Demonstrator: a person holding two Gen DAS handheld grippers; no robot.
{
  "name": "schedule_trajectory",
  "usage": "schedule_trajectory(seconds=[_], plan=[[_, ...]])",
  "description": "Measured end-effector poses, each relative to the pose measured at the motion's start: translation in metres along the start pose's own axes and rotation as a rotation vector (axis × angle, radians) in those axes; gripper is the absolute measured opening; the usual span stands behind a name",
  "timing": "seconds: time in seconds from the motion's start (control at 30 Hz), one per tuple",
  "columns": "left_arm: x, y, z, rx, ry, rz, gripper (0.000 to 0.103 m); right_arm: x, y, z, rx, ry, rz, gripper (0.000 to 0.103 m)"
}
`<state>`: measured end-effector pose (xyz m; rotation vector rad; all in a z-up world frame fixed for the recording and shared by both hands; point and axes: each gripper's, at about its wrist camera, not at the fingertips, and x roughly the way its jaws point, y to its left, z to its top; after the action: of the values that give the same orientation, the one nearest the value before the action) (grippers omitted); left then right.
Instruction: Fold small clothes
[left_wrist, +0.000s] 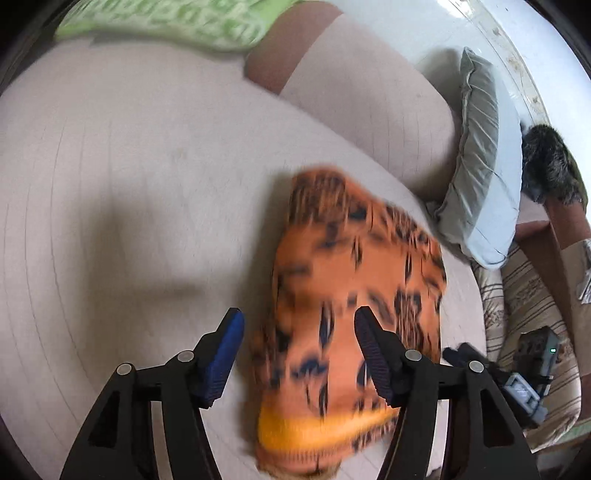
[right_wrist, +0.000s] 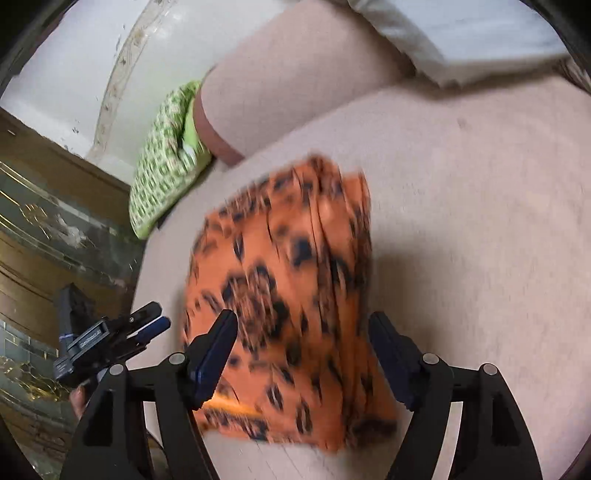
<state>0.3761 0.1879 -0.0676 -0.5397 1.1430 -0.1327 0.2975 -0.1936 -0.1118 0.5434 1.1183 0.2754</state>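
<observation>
An orange garment (left_wrist: 354, 295) patterned with black, leopard-like blotches is seen, edged by a plain yellow-orange band. Beige upholstery covers the sofa seat (left_wrist: 129, 192). A green cushion (right_wrist: 162, 158) printed with a pale repeating motif is shown, along with a grey-blue pillow (left_wrist: 480, 155). Blue ribbed pads (left_wrist: 225, 354) are set in the black left hand-held gripper (left_wrist: 299, 354).

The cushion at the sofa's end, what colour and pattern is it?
Light green cushion with a darker green repeating print, clearest in the right wrist view.

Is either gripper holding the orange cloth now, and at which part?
Nothing is held. Both the left gripper and right gripper have open jaws above the orange patterned garment.
</observation>
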Motion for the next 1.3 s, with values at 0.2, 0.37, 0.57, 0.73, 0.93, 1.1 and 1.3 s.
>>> schedule_trajectory(seconds=[0.2,0.37,0.57,0.73,0.93,1.1,1.3], plan=[[0.023,0.006,-0.025,0.012,0.047,-0.067,0.06,0.015,-0.013,-0.023,-0.041,0.117,-0.077,0.059],[0.06,0.016,-0.027,0.004,0.154,-0.041,0.056,0.024,-0.018,-0.019,-0.057,0.165,-0.047,0.031],[0.059,0.012,-0.021,0.001,0.149,-0.078,0.037,0.012,-0.003,-0.021,-0.089,0.152,-0.068,0.016],[0.063,0.01,-0.021,-0.015,0.162,-0.059,0.046,0.021,-0.018,-0.018,-0.023,0.2,-0.032,0.037],[0.055,0.002,-0.027,0.01,0.164,-0.025,0.047,0.021,-0.035,-0.019,0.049,0.258,-0.026,0.06],[0.059,0.001,-0.029,0.012,0.173,-0.023,0.047,0.024,-0.048,-0.019,0.145,0.273,0.063,0.042],[0.049,0.002,-0.025,-0.019,0.128,-0.081,0.023,0.014,-0.031,-0.021,0.11,0.242,0.026,0.02]])
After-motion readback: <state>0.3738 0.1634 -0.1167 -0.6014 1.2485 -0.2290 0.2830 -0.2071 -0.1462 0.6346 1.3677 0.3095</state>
